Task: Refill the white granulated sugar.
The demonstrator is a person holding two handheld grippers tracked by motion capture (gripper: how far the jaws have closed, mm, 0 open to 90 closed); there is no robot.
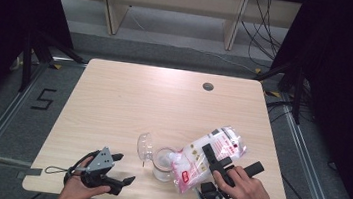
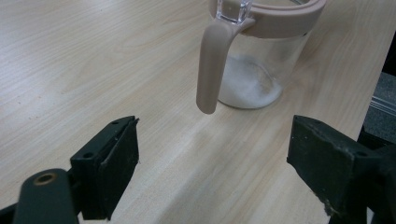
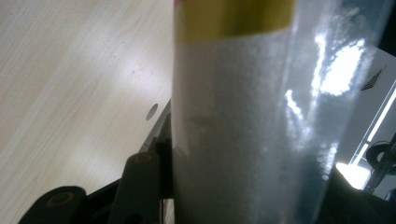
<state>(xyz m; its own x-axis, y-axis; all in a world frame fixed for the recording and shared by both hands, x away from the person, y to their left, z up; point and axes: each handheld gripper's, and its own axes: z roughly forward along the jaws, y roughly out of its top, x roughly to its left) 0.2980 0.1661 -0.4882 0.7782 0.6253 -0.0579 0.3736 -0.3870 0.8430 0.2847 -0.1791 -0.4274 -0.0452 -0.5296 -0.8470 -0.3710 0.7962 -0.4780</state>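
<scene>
One-pour job status: partway, my read — bag tipped over jar mouth, only a thin layer in the jar.
Done: jar (image 1: 163,162) lid (image 1: 145,146) already flipped open, hinged up on the left side; bag (image 1: 207,156) lifted and angled down-left, its lower end at the jar rim.
Left: most of the white granules are in the bag; judging by fill level the bulk of the transfer is to come, then set bag down and close lid.
Jar location: near edge of table (image 1: 129,99), centre, between the two hands.
Jar look: clear body, pinkish-beige rim (image 2: 285,18) and handle (image 2: 211,70), low white heap of granules (image 2: 247,91) on the bottom, upright.
Bag look: clear plastic, red and white print with a yellow band (image 3: 233,16), fine white grain inside, plump, glossy with glare.
Right gripper (image 1: 217,162): clamped across the bag's middle, jaws part-way apart on its bulk.
Left gripper (image 1: 118,173): wide, nothing between the jaws, near-left of jar, aimed at the handle but apart from it.
Risk guess: jar unsteadied; spill at rim if the bag slumps.
</scene>
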